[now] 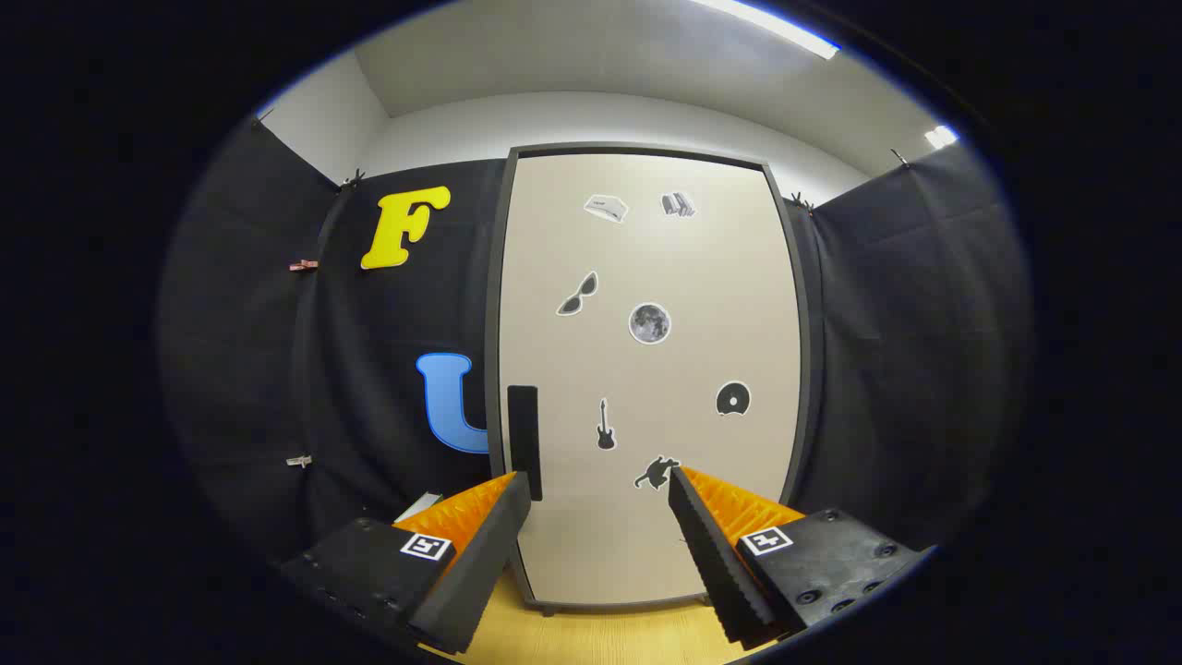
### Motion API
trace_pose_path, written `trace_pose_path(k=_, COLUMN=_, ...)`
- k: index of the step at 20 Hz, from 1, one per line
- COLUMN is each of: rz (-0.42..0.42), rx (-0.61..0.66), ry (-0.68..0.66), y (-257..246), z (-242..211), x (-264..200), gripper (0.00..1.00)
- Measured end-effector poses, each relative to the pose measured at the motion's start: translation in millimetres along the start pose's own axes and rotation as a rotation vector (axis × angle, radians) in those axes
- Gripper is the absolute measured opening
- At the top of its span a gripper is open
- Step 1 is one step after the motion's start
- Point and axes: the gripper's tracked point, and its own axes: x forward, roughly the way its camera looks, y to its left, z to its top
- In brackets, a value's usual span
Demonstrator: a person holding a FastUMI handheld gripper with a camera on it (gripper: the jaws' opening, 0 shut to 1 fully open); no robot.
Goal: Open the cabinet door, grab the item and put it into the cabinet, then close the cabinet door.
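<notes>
A tall beige cabinet with a dark frame stands straight ahead on a wooden tabletop. Its door is shut and carries several small stickers. A black vertical handle sits at the door's left edge, just above my left fingertip. My gripper is open, fingers spread wide, pointing at the lower part of the door with nothing between them. A small pale object peeks out left of the cabinet, mostly hidden behind my left finger; what it is I cannot tell.
Black cloth walls close in on both sides and behind the cabinet. Small clips hang on the left cloth. White room walls and a ceiling light show above.
</notes>
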Motion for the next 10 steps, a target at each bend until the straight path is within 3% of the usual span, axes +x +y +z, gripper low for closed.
trace_pose_path(k=10, rz=-0.011, rx=-0.001, ry=0.021, y=-1.0, z=-5.0, x=-9.5, gripper=0.97)
